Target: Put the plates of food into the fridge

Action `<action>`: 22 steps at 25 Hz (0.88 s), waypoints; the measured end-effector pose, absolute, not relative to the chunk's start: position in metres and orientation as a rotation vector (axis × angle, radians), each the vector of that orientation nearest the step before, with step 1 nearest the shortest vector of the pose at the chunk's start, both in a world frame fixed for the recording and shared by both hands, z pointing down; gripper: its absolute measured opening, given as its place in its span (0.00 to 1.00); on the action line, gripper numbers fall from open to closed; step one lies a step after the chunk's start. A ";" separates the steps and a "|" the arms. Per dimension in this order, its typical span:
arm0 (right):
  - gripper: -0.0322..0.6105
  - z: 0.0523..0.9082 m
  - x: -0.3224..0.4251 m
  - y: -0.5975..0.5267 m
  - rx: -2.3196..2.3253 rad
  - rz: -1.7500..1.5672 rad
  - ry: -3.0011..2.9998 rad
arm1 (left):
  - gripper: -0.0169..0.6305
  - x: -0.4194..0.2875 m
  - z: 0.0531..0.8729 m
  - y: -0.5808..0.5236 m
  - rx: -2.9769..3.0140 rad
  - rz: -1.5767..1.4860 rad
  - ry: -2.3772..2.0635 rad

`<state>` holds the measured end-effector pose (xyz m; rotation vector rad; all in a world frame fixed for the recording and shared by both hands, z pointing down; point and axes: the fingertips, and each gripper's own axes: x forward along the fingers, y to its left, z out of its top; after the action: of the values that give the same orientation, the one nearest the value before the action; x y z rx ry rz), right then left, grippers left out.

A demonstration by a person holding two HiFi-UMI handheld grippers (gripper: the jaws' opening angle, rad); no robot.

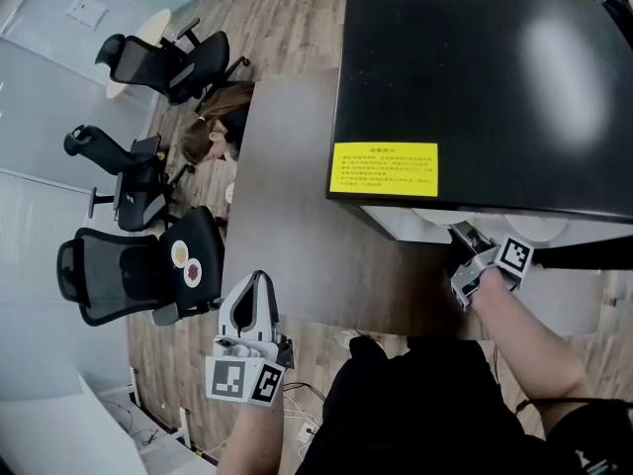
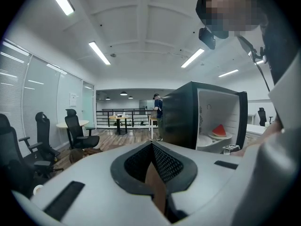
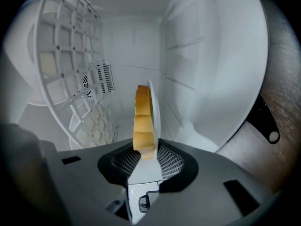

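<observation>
My right gripper (image 3: 148, 150) is shut on the rim of a white plate (image 3: 154, 108) that carries a yellow-orange piece of food (image 3: 143, 119), seen edge-on. Plate and jaws are inside the white fridge compartment, beside a wire shelf (image 3: 66, 65). In the head view the right gripper (image 1: 465, 237) reaches under the top of the black fridge (image 1: 475, 67). In the left gripper view the fridge (image 2: 186, 114) stands open, with a red watermelon slice (image 2: 219, 129) on a plate inside. My left gripper (image 1: 259, 281) hovers at the table's near edge, shut and empty (image 2: 151, 145).
The brown table (image 1: 297, 216) bears the fridge, which has a yellow label (image 1: 384, 169) on top. Black office chairs (image 1: 168, 62) (image 1: 138, 265) and a person (image 1: 213, 132) are left of the table. Another person (image 2: 157, 108) stands far off.
</observation>
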<state>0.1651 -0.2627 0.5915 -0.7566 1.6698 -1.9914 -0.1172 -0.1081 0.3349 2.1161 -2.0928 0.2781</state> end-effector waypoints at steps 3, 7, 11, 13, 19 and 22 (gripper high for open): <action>0.22 0.599 0.159 -0.268 -0.794 -2.023 1.654 | 0.03 -0.129 0.338 -0.103 2.084 0.278 -2.113; 0.22 0.605 0.153 -0.270 -0.838 -2.068 1.603 | 0.03 -0.145 0.344 -0.094 2.032 0.271 -2.140; 0.22 0.604 0.146 -0.269 -0.868 -2.086 1.578 | 0.03 -0.155 0.345 -0.090 2.011 0.247 -2.155; 0.22 0.602 0.141 -0.270 -0.864 -2.092 1.602 | 0.03 -0.157 0.345 -0.091 2.011 0.237 -2.157; 0.40 0.604 0.116 -0.249 -0.735 -2.259 1.569 | 0.03 -0.167 0.340 -0.086 2.019 0.216 -2.167; 0.52 0.613 0.112 -0.232 -0.741 -2.347 1.573 | 0.03 -0.174 0.338 -0.086 2.019 0.211 -2.171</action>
<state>0.1116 -0.2322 0.6127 -0.7409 1.5733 -2.3465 -0.1743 -0.0863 0.3378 2.0192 -2.1708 0.2113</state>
